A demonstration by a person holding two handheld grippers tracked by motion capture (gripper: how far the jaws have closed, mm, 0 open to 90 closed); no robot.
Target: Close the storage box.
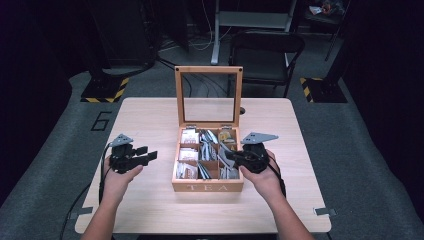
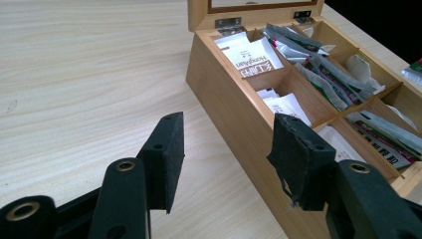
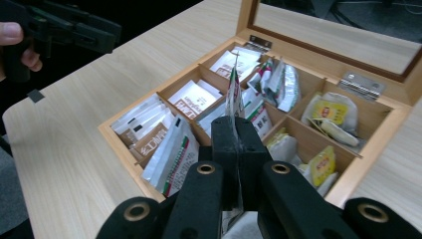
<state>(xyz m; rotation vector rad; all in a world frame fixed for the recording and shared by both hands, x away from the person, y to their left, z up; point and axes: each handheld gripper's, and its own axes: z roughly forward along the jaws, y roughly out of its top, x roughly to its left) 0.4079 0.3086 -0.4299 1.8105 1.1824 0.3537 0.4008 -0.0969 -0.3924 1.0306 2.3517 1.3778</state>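
We see a wooden tea box (image 1: 207, 187) standing on the light wooden table (image 1: 150, 115), its glass-paned lid (image 1: 208, 95) raised upright at the far side and the word TEA on its near wall. The box is divided into compartments holding sachets, white ones (image 3: 195, 99) along the left column and yellow ones (image 3: 330, 110) at the far right. The right hand-held gripper (image 1: 234, 156) hangs over the box's right side with its jaws pinched together on a thin tea sachet (image 3: 233, 94), which stands on edge between the pads and rises above the middle compartments. The person's right hand (image 1: 264, 175) wraps the body of that tool. The left hand-held gripper (image 1: 145, 155) is held well apart from the box, above bare table to its left, with its jaws spread and nothing between them; in the left gripper view its foam pads (image 2: 167, 159) frame the box's near left corner. The left hand (image 1: 117, 180) grips its handle, and a cable (image 1: 103, 167) trails from it.
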